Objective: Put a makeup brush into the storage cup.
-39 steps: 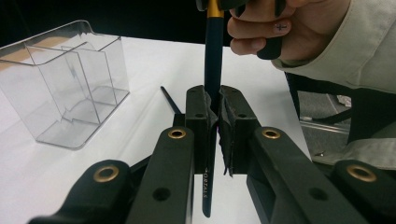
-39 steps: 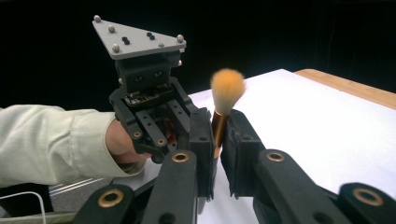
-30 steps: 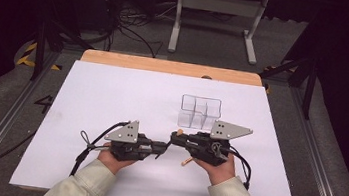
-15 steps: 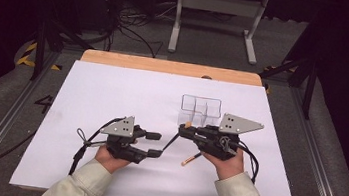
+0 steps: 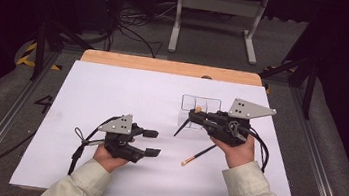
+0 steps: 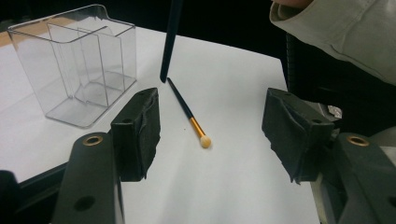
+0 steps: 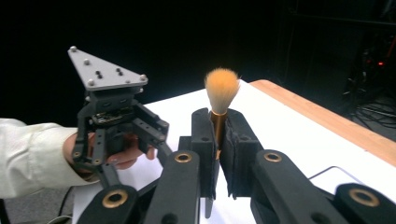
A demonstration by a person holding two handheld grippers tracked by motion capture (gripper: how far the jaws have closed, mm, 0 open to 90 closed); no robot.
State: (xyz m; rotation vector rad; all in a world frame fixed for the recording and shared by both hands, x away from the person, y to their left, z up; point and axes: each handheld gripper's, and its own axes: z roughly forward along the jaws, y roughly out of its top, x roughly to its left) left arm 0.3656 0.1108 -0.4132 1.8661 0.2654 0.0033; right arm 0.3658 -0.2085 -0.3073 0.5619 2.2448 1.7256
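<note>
While the right gripper (image 7: pixel 218 149) clamps the ferrule of a fluffy orange-tipped brush (image 7: pixel 220 91), bristles up and black handle hanging down, the left gripper (image 6: pixel 210 128) has just been opening, its jaws now wide with nothing between them; a second, smaller brush (image 5: pixel 198 156) lies on the white sheet (image 5: pixel 113 90) near the right hand. I judge the step as carrying the held brush to the clear organizer (image 5: pixel 201 105) just left of that gripper; next, the handle tip must line up over a compartment before lowering.
</note>
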